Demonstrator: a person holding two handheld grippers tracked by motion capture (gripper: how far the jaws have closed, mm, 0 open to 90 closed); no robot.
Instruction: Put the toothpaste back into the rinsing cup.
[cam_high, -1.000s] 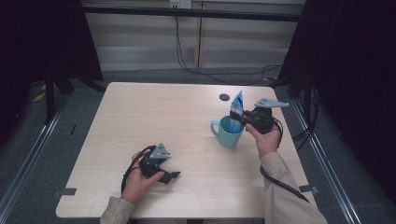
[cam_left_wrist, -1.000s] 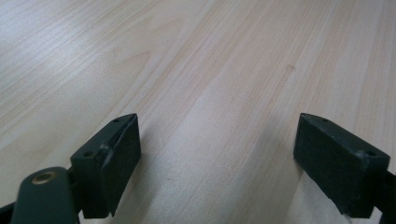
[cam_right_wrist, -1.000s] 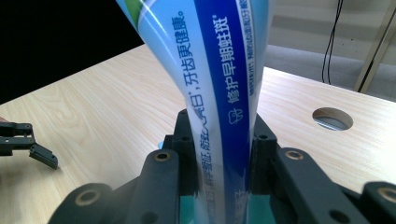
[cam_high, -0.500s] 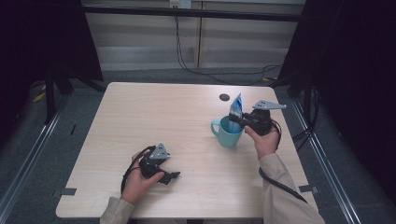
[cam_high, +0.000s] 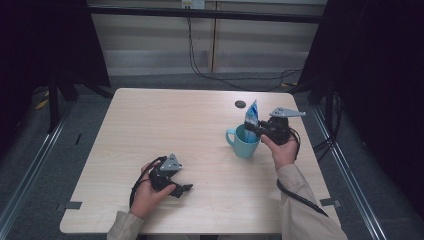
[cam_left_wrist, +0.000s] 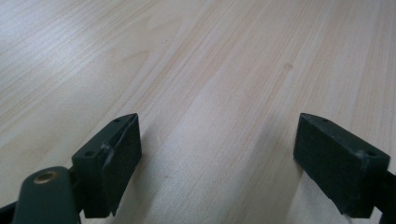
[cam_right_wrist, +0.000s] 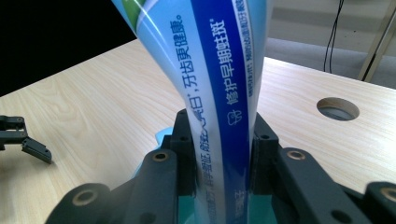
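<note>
A blue and white toothpaste tube (cam_high: 251, 116) stands upright with its lower end inside a teal mug (cam_high: 245, 142) at the right of the wooden table (cam_high: 150, 125). My right gripper (cam_high: 250, 127) is shut on the tube just above the mug's rim; in the right gripper view the pads squeeze the tube (cam_right_wrist: 219, 84) between them, with the mug's teal rim (cam_right_wrist: 161, 136) below. My left gripper (cam_high: 186, 190) rests low on the table near the front edge, held by a hand. Its jaws stand wide open over bare wood, left gripper (cam_left_wrist: 217, 158) holding nothing.
A round cable hole (cam_high: 240, 104) lies in the tabletop just behind the mug, also the hole (cam_right_wrist: 337, 108) at the right. Cables trail from both grippers. Dark curtains and metal rails flank the table.
</note>
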